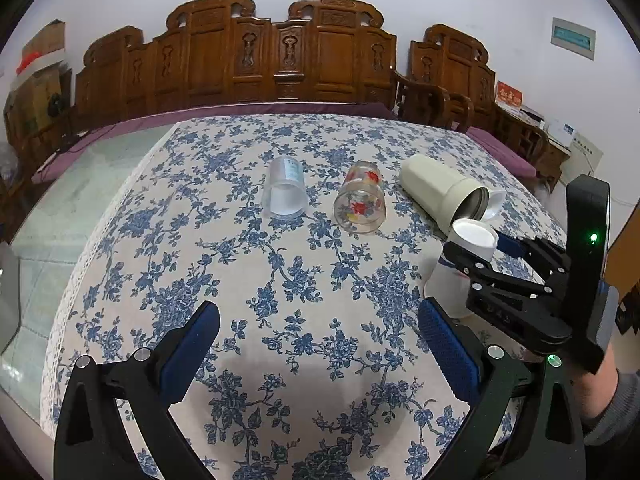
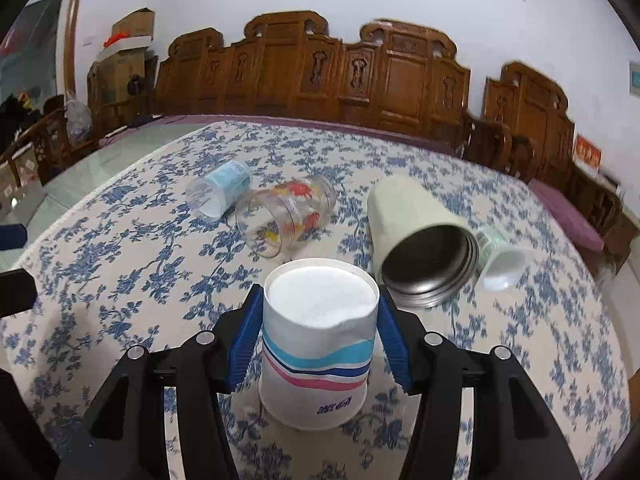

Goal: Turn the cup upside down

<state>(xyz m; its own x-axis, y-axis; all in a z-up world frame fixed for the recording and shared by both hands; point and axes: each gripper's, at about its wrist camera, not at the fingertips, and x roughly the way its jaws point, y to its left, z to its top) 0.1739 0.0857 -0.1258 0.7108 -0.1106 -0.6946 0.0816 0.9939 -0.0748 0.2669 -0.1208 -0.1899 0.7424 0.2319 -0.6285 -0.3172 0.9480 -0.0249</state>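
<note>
**Cup inverted, release pending**

Your left gripper (image 1: 316,344) hangs wide open, holding nothing. Your right gripper (image 2: 318,336) clamps the paper cup (image 2: 316,344), standing mouth-down on the tablecloth (image 2: 120,272). Next I'd open the jaws and back off straight. Count: four cups lying sideways, one inverted.

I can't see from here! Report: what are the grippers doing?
Right hand-held gripper shut on paper cup, cup upside down on tablecloth. Left hand-held gripper open, empty. Steel tumbler lying close behind.
</note>
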